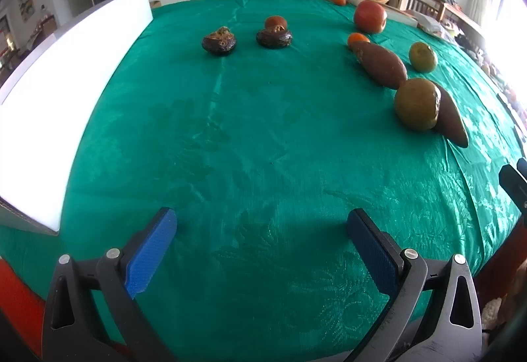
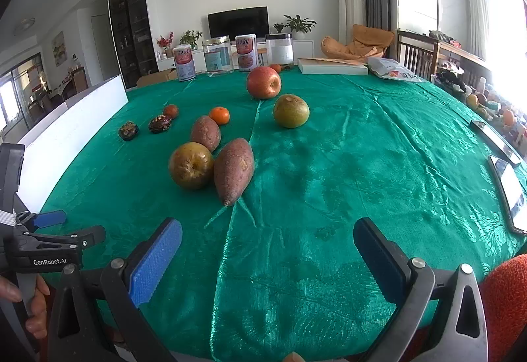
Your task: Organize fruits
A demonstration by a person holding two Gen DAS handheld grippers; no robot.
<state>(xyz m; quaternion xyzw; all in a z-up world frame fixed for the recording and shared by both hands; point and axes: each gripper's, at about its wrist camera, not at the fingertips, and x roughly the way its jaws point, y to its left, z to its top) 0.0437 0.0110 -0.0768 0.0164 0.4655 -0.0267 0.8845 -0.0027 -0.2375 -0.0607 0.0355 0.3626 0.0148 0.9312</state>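
Both grippers hang low over the near edge of the table (image 2: 378, 138), which wears a shiny green cloth, and neither has anything in hand: the left gripper (image 1: 262, 227) has its blue-padded fingers (image 1: 150, 255) spread wide over bare cloth, and the right gripper (image 2: 268, 237) stands just as wide and just as empty, which reads as a starting stance before any fruit is picked. Just ahead of the right fingers (image 2: 154, 260), a little to their left, lies a sweet potato (image 2: 234, 172) with its pointed tip toward them, touching a brownish-green pear (image 2: 191, 170) whose dimpled, scuffed end faces the camera. Behind these sits a second sweet potato (image 2: 206, 133), then a small orange (image 2: 219, 115), and off to the right of that line a second pear (image 2: 291, 111) stands alone. Farther on is a red apple (image 2: 263, 82), glossy with its stem hollow turned forward. Far ahead of the left fingers, two dark, wrinkled, split fruits (image 1: 219, 41) (image 1: 274, 37) sit side by side with a small brown one (image 1: 275, 22) just behind. The kinds are mixed together on the right, so sorting appears not yet begun. Jars and tins (image 2: 217, 56) line the far edge.
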